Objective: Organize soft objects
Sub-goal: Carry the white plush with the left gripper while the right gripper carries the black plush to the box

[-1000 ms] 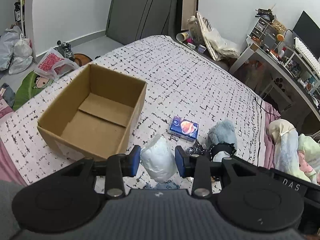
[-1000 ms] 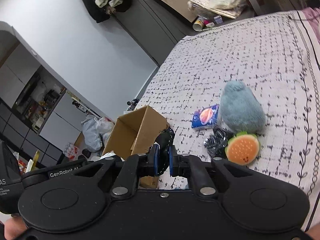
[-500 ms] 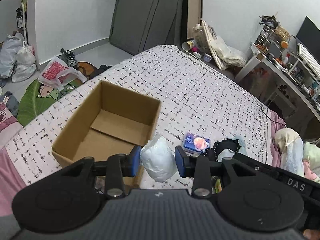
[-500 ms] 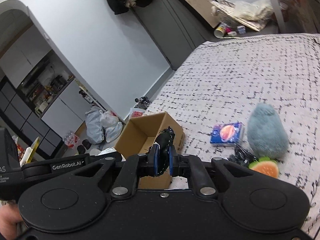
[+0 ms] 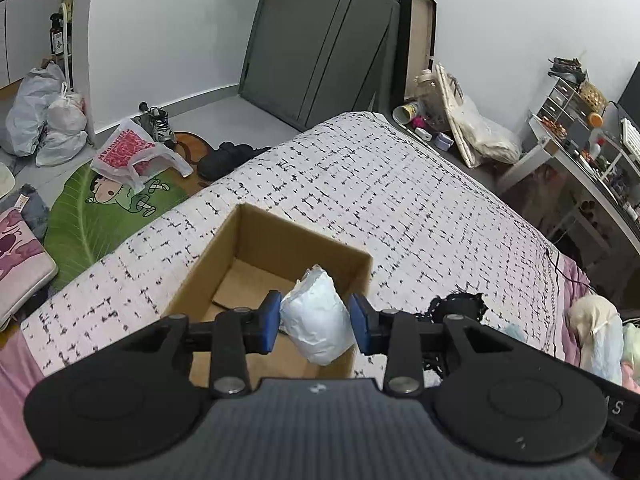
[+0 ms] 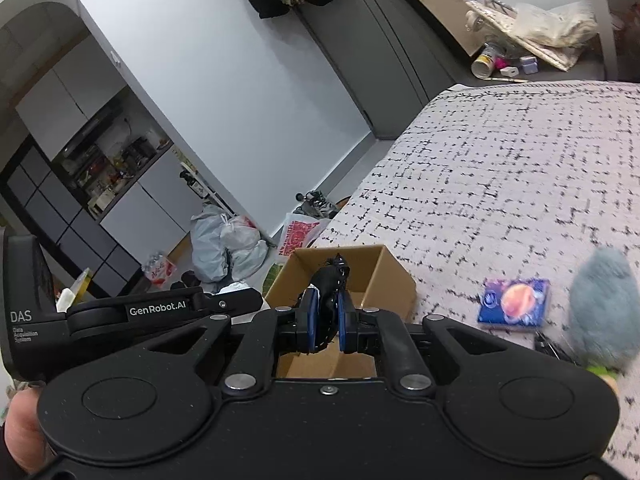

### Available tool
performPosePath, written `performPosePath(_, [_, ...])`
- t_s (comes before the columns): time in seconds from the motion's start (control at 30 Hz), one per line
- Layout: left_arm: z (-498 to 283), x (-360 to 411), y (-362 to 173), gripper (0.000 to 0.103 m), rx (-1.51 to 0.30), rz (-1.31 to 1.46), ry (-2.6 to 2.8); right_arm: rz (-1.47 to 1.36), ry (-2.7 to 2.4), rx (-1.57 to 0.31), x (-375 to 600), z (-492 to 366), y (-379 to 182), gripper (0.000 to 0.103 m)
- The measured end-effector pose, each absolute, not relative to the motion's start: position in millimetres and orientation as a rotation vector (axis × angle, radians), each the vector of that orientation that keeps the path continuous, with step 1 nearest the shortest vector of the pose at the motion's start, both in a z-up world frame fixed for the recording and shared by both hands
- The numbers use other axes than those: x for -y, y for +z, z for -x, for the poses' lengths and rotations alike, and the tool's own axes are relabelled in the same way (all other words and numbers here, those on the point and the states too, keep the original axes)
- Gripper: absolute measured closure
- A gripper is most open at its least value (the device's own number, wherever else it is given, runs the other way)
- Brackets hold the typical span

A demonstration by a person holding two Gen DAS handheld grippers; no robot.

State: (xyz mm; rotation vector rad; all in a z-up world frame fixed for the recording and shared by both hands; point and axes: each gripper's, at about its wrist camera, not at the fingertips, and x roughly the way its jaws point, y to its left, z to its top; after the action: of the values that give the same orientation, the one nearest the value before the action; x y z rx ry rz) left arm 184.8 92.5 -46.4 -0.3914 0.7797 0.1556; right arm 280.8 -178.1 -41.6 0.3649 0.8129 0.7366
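Note:
An open cardboard box stands on the bed; it also shows in the right wrist view. My left gripper is shut on a white soft bundle and holds it above the box's near right corner. My right gripper is shut on a black soft item and holds it over the box's near edge. The black item also shows in the left wrist view, to the right of the box. A grey-blue plush and a blue packet lie on the bed to the right.
The bed has a white cover with black marks. Left of it the floor holds a green mat, plastic bags and shoes. A cluttered desk stands at the right. Clothes lie at the bed's right edge.
Both grippers have moved towards the box with their items. The white bundle is now over the box corner and the black item is over the box's edge. The plush has slid to the right of the right wrist view.

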Motion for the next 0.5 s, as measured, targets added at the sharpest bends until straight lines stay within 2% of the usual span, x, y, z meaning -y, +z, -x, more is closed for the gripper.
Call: performPosePath(0.5, [-237,-127,-84,0.067,-0.845,0.422,0.165,-0.347,0.710,-0.850,140,-322,-65,0.093])
